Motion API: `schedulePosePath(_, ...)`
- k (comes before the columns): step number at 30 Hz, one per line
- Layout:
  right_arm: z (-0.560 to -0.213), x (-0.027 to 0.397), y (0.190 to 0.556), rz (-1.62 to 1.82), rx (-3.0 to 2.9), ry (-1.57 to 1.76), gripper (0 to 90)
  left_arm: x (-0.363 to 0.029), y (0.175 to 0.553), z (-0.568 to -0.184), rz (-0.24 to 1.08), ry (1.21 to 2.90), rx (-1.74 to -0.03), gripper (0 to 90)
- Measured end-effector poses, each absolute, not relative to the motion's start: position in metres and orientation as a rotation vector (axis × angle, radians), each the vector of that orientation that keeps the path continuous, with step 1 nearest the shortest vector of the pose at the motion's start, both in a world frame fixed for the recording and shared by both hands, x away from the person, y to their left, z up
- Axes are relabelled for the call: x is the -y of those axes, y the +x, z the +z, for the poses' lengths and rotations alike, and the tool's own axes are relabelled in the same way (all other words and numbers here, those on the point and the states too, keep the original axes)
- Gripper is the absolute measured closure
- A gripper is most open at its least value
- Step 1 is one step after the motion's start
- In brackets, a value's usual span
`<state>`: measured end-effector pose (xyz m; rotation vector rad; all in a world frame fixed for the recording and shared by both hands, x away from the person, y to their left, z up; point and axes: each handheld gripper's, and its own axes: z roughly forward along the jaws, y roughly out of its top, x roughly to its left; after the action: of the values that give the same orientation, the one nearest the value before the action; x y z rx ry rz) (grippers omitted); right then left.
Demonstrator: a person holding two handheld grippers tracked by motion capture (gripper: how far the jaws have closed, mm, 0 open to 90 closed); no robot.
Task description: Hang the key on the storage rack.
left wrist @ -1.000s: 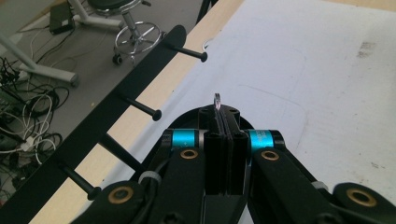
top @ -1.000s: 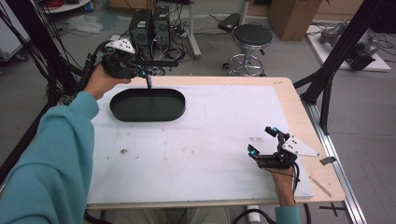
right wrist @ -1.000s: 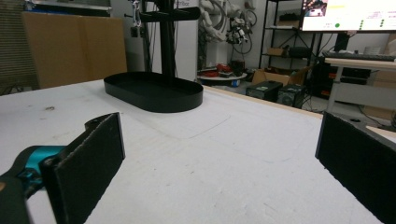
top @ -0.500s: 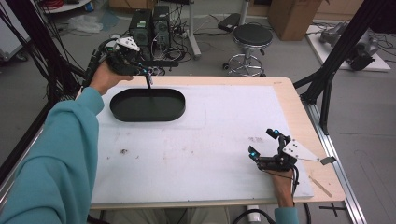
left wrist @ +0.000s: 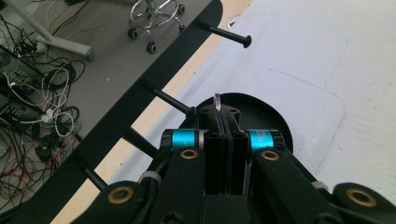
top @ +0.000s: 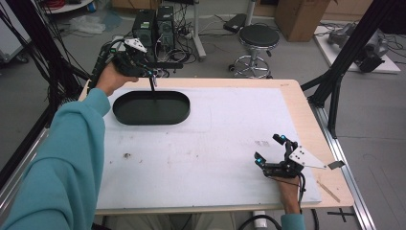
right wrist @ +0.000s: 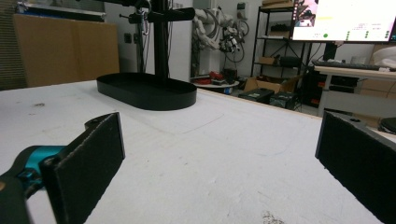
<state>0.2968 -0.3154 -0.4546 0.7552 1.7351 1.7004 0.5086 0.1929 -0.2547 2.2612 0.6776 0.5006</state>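
**Thin Piece Pinched Above the Black Stand**

At the far left of the tabletop (top: 230, 143), seen from above: the left gripper (top: 152, 75), raised over a black stand with an oval tray (top: 151, 109) as its base. Rising from that tray, a slim post (top: 153, 87); across its top, a flat black bar (left wrist: 116, 116) with round-headed pegs (left wrist: 224, 35) sticking out sideways.

In the left gripper view, fingers (left wrist: 211, 140) pressed together, clamped on a thin silvery piece (left wrist: 217, 99). Just its narrow edge poking out past the tips, too slight to say what it is. Held above the near end of the tray, just beside the nearest peg (left wrist: 173, 101), not clearly touching it.

Well apart, near the front right corner of the tabletop: the right gripper (top: 269, 149), low over the white surface, gripped by a hand (top: 289, 189) coming in from the bottom edge. Fingers (right wrist: 88, 158) wide apart in the right gripper view, with nothing between them but bare tabletop. Aimed toward the stand, with tray and post far off across the surface.

Beyond the far edge, on the floor: a round stool (top: 258, 36) and computer cases (top: 153, 24) among loose cables.
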Motion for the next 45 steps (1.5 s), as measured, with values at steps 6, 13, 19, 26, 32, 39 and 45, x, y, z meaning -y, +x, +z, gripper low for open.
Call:
schedulePosePath(6, -0.457, 0.318, 0.296, 1.720, -1.710, 0.773, 0.6, -0.192, 0.512, -0.257, 0.505, 2.264, -0.689, 88.5)
schedulePosePath(13, -0.457, 0.318, 0.296, 1.710, -1.714, 0.758, 0.6, -0.194, 0.516, -0.259, 0.506, 2.260, -0.702, 88.5)
schedulePosePath(19, -0.457, 0.318, 0.296, 1.711, -1.716, 0.761, 0.6, -0.193, 0.519, -0.260, 0.510, 2.253, -0.718, 88.5)
schedulePosePath(26, -0.457, 0.317, 0.296, 1.712, -1.714, 0.759, 0.6, -0.194, 0.522, -0.261, 0.517, 2.249, -0.723, 88.5)
schedulePosePath(32, -0.457, 0.317, 0.296, 1.710, -1.718, 0.758, 0.6, -0.196, 0.525, -0.261, 0.525, 2.242, -0.746, 88.5)
schedulePosePath(39, -0.457, 0.317, 0.296, 1.710, -1.720, 0.760, 0.6, -0.196, 0.527, -0.263, 0.534, 2.234, -0.767, 88.5)
schedulePosePath(45, -0.457, 0.317, 0.296, 1.705, -1.718, 0.756, 0.6, -0.193, 0.529, -0.263, 0.545, 2.212, -0.812, 88.3)
